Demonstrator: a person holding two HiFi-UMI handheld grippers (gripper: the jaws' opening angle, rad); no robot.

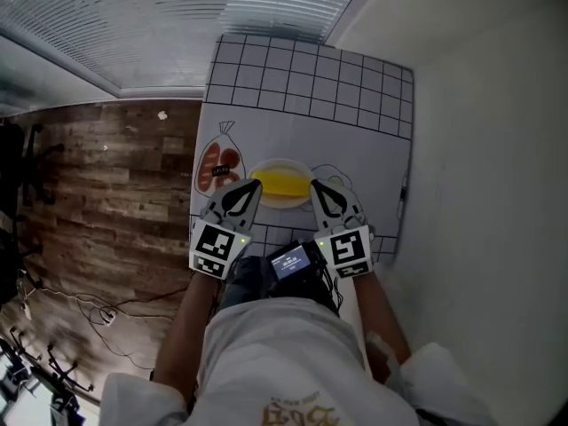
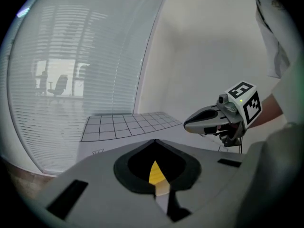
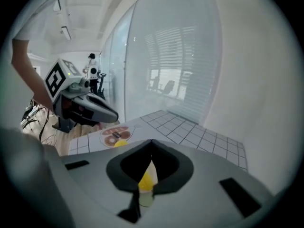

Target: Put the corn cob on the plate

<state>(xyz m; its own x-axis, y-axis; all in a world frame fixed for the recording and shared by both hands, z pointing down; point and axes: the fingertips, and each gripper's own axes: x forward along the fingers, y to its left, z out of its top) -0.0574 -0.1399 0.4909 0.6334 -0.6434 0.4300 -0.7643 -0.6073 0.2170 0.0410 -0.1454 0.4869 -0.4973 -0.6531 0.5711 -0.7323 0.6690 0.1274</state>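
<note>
Corn cob (image 1: 284,185) lies across the white plate (image 1: 279,165) on the gridded table cover (image 1: 302,78). Your left gripper (image 1: 255,185) and right gripper (image 1: 313,185) flank the plate, each with jaws pressed together on nothing. A reddish packet (image 1: 218,168) lies just left of the plate.

Head view: high, steeply down on gridded table (image 1: 302,78). Gripper views: low, close, looking across same table.

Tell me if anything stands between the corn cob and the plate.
Nothing visible does: the corn cob already lies on the plate. The left gripper and right gripper, both shut and empty, are beside it.
</note>
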